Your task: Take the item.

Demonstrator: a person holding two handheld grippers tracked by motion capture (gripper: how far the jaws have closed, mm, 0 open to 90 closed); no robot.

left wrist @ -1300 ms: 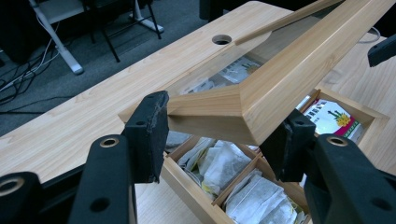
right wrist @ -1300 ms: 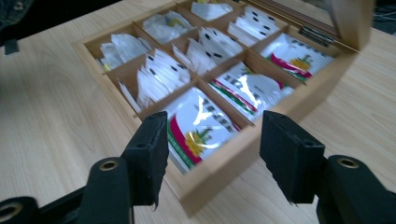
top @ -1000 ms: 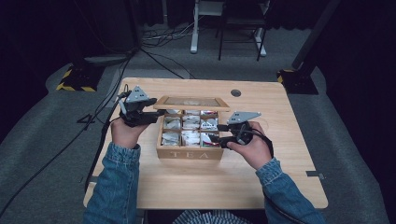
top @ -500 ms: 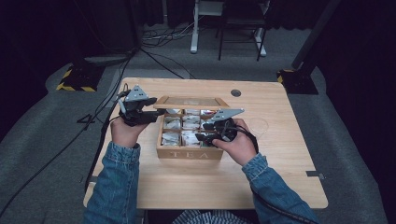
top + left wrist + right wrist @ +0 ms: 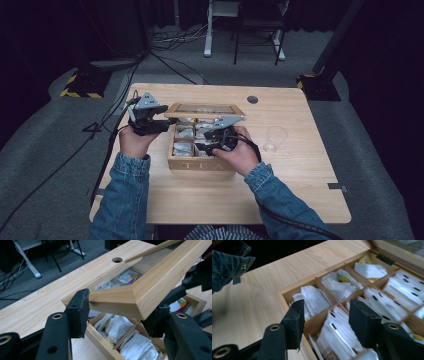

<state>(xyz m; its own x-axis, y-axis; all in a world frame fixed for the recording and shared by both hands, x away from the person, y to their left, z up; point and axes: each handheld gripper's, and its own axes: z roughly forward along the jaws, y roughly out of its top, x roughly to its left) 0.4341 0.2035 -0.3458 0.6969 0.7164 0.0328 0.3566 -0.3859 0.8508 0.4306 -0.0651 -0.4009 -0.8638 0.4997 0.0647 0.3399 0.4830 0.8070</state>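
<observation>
A wooden tea box point(image 5: 202, 165) marked "TEA" stands at the table's middle, its compartments full of white tea bags point(image 5: 342, 285). Its glass-paned lid point(image 5: 205, 109) is raised and tilted. My left gripper point(image 5: 161, 125) holds the lid's left corner point(image 5: 125, 297), with both jaws pressed against the wood point(image 5: 117, 315). My right gripper point(image 5: 204, 140) hovers over the box's open compartments, jaws open. Between and below them lie upright paper sachets point(image 5: 337, 332), and nothing is gripped point(image 5: 327, 320).
A clear drinking glass point(image 5: 274, 137) stands on the table right of the box. A round cable hole point(image 5: 252, 99) lies behind the box. Bare wood tabletop point(image 5: 300, 195) spreads to the front and right. Cables trail off the table's left edge.
My right gripper has moved left from the box's right side to above its compartments. The left gripper and the raised lid have stayed put.
</observation>
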